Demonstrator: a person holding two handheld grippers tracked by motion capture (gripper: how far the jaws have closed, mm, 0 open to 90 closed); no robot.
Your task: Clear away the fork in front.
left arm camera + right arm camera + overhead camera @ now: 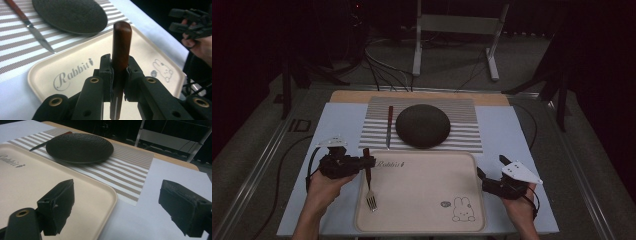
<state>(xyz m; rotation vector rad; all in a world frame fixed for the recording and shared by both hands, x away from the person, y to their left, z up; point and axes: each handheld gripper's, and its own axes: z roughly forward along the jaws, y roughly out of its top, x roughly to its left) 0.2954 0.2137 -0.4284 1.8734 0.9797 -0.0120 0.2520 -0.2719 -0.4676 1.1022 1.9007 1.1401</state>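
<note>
My left gripper (370, 162) is shut on the dark wooden handle of a fork (369, 184), whose tines rest on the left side of the beige rabbit tray (422, 210). In the left gripper view the fork's handle (121, 42) stands up between the pads of that gripper (119, 68). My right gripper (490, 166) rests open by the tray's right edge, and its own view shows the right gripper (115, 195) with nothing between its jaws. A dark round plate (422, 125) sits on a striped placemat (462, 137) behind the tray. A wooden-handled knife (389, 126) lies to the left of the plate.
A pale blue sheet (512, 135) covers the table under the mat and the tray. Cables and a white metal stand (452, 30) occupy the dark floor behind the table. The other hand with its gripper (190, 22) appears at the upper right of the left gripper view.
</note>
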